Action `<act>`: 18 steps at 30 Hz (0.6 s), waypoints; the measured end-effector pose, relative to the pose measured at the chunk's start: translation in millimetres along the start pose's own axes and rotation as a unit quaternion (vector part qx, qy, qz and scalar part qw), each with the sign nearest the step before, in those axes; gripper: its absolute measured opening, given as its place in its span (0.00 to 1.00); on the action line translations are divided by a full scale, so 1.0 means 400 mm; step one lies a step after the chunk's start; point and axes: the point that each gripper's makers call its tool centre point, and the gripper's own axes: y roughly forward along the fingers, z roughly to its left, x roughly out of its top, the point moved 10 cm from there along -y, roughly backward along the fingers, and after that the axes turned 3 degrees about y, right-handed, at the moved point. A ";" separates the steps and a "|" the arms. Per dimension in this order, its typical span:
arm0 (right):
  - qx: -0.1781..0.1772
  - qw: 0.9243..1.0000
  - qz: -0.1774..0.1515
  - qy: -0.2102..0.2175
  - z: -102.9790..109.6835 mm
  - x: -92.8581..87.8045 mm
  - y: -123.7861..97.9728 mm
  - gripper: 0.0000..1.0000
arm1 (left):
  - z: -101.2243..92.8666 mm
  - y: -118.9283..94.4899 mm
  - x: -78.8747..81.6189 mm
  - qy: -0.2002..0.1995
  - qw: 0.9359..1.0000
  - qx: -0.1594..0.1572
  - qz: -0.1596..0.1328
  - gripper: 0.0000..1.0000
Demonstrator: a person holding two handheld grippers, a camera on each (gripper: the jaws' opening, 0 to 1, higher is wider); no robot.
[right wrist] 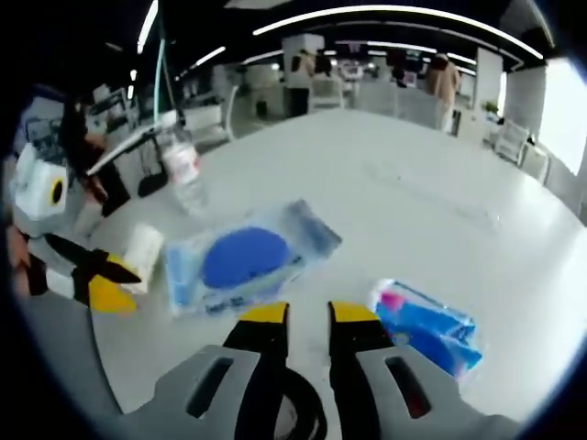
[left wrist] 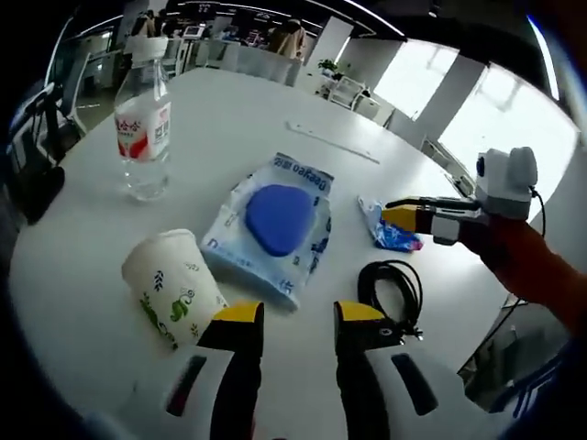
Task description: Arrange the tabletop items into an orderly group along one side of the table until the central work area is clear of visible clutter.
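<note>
On the white round table [left wrist: 266, 105] lies a clear pouch with a blue pad [left wrist: 275, 225] [right wrist: 243, 258]. Left of it a paper cup [left wrist: 172, 289] [right wrist: 142, 247] lies on its side. A water bottle [left wrist: 144, 119] [right wrist: 183, 165] stands upright further back. A small blue and pink packet [left wrist: 393, 231] [right wrist: 426, 325] and a coiled black cable [left wrist: 393, 289] [right wrist: 307, 412] lie to the right. My left gripper [left wrist: 299, 316] [right wrist: 108, 282] is open and empty, just short of the pouch. My right gripper [right wrist: 309, 314] [left wrist: 404, 213] hovers over the cable, narrowly open, with nothing held.
A thin white strip [left wrist: 330, 142] lies on the far part of the table [right wrist: 413, 192]. Chairs [left wrist: 353, 92] and desks ring the table's far edge, with people standing further off. A dark chair [left wrist: 37, 156] stands at the left edge.
</note>
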 end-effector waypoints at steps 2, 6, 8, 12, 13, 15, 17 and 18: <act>0.004 1.000 0.002 -0.002 -0.005 0.010 0.012 0.15 | 0.001 0.011 0.002 -0.007 1.000 0.008 0.002 0.28; 0.013 1.000 0.012 -0.014 -0.016 0.032 0.049 0.18 | 0.005 0.031 0.004 -0.027 0.999 0.018 0.008 0.26; 0.015 1.000 0.016 -0.017 -0.025 0.041 0.065 0.19 | 0.006 0.039 0.005 -0.029 0.999 0.022 0.010 0.26; 0.017 0.999 0.023 -0.014 -0.046 0.055 0.095 0.22 | 0.009 0.053 0.013 -0.037 0.999 0.026 0.011 0.24; 0.018 0.999 0.025 -0.014 -0.052 0.060 0.104 0.22 | 0.010 0.056 0.015 -0.038 0.999 0.028 0.012 0.23; 0.019 0.999 0.029 -0.013 -0.061 0.067 0.119 0.23 | 0.009 0.060 0.019 -0.043 0.999 0.028 0.012 0.22; 0.020 0.999 0.031 -0.011 -0.069 0.075 0.133 0.23 | 0.007 0.068 0.023 -0.043 0.999 0.029 0.013 0.22; 0.021 0.999 0.032 -0.010 -0.072 0.078 0.139 0.23 | 0.006 0.073 0.024 -0.042 0.999 0.030 0.014 0.21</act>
